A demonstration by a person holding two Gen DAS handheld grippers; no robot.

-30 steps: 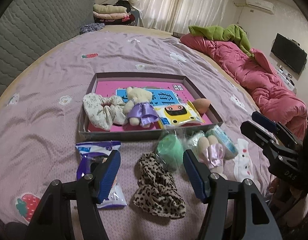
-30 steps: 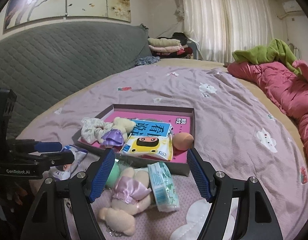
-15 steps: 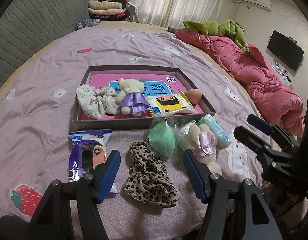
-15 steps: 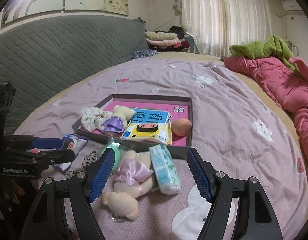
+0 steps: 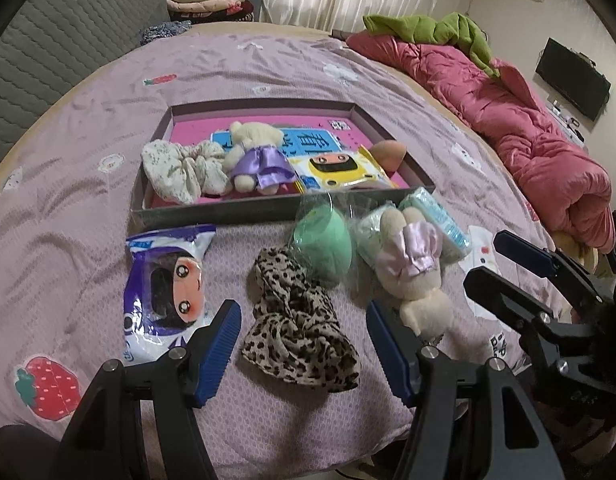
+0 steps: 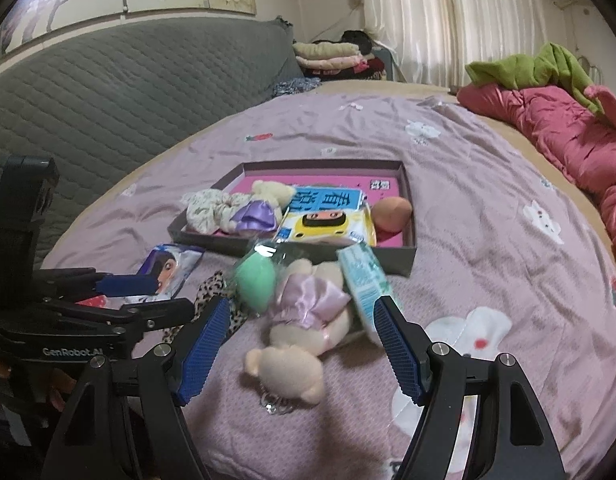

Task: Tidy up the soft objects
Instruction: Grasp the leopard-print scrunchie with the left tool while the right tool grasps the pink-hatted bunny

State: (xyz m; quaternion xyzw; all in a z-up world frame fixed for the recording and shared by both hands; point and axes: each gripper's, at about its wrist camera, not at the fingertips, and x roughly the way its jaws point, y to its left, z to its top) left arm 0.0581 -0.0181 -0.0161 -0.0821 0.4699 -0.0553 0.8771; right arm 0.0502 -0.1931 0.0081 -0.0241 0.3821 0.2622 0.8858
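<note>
My left gripper (image 5: 304,344) is open low over a leopard-print scrunchie (image 5: 300,332) on the bed; its pads are clear of the cloth. To the scrunchie's left lies a blue-and-white wipes pack (image 5: 164,288). Behind it lie a green sponge in clear wrap (image 5: 322,240) and a plush bear in a pink dress (image 5: 412,276). My right gripper (image 6: 302,320) is open around that bear (image 6: 308,300) without pressing it. A teal tissue pack (image 6: 362,280) lies beside the bear. The shallow box (image 5: 212,214) holds a floral scrunchie (image 5: 180,168), a purple-dressed bear (image 5: 256,156), two flat packs and an orange sponge (image 5: 390,152).
A rumpled pink quilt (image 5: 528,132) with a green cloth on it runs along the bed's right side. A grey padded headboard (image 6: 108,92) and folded clothes (image 6: 332,54) stand at the back. The bed's near edge is just under both grippers.
Both grippers have tipped downward a little. The right one has come closer to the pink-dressed bear, which now sits centred between its fingers. Nothing on the bed has shifted.
</note>
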